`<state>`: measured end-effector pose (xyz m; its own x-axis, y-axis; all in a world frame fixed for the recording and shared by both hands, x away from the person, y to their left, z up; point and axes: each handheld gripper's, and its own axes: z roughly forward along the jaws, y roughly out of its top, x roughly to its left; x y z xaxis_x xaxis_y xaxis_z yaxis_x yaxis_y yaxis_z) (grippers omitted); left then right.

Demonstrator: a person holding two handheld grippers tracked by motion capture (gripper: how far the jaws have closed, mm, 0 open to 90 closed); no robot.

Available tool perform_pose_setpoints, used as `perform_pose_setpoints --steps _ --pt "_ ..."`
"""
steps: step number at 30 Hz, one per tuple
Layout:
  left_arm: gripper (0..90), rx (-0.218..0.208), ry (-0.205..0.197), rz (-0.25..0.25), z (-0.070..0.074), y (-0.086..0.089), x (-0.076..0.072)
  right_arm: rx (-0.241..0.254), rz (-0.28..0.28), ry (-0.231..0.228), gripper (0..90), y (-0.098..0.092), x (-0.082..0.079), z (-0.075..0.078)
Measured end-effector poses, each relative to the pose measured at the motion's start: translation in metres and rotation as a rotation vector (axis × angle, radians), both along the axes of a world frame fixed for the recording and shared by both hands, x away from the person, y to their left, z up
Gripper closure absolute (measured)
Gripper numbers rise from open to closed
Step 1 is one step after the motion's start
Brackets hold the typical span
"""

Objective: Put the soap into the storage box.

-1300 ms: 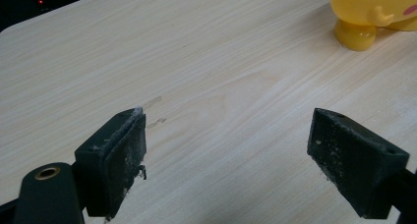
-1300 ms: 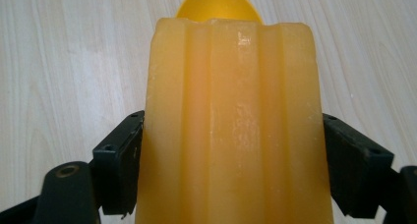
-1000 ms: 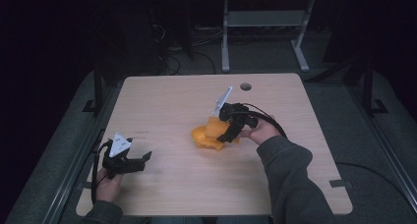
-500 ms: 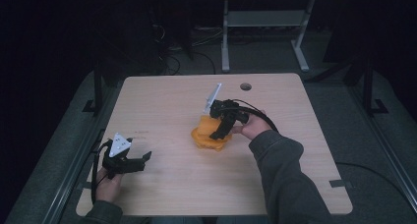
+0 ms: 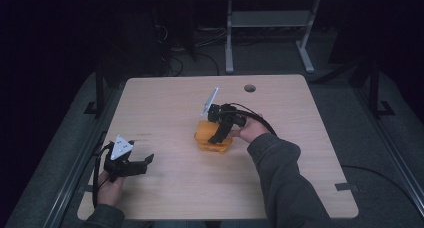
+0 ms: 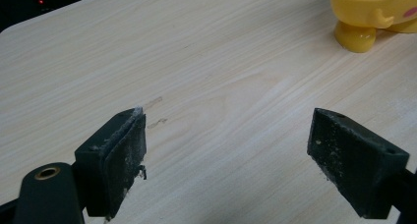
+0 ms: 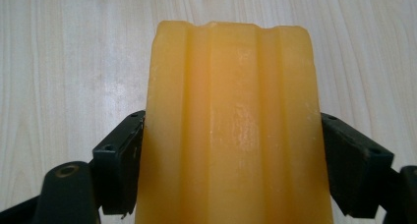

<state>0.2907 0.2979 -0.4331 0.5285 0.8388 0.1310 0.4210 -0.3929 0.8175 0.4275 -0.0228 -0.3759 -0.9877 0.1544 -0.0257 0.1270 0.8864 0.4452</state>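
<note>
Broadly, the worktop is a pale wood-grain slab with rounded corners and a round cable hole near its far edge; beyond it a grey metal frame stands on the dark floor. Near the worktop's middle sits the yellow toy, smooth glossy plastic with soft ridges along its top, a stubby round foot and a pink patch visible in the left tool view. The right tool reaches down over it, black jaws set against both of its sides, clamped on it. Well away from the toy, toward the near left corner, the left tool rests low with jaws wide apart, scuffed pads dusted white, nothing between them.
</note>
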Motion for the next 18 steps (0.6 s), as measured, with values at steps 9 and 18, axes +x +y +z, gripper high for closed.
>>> perform_pose_setpoints --steps 9,18 --pt "14.1 -0.002 -0.007 0.001 -0.0003 0.0 0.0002 0.011 -0.001 0.004 20.3 0.0034 0.0007 -0.0043" --pt "14.1 0.003 -0.002 0.0 0.0004 0.0004 -0.0002 0.0 -0.006 0.008 20.3 0.0031 0.002 -0.0098"
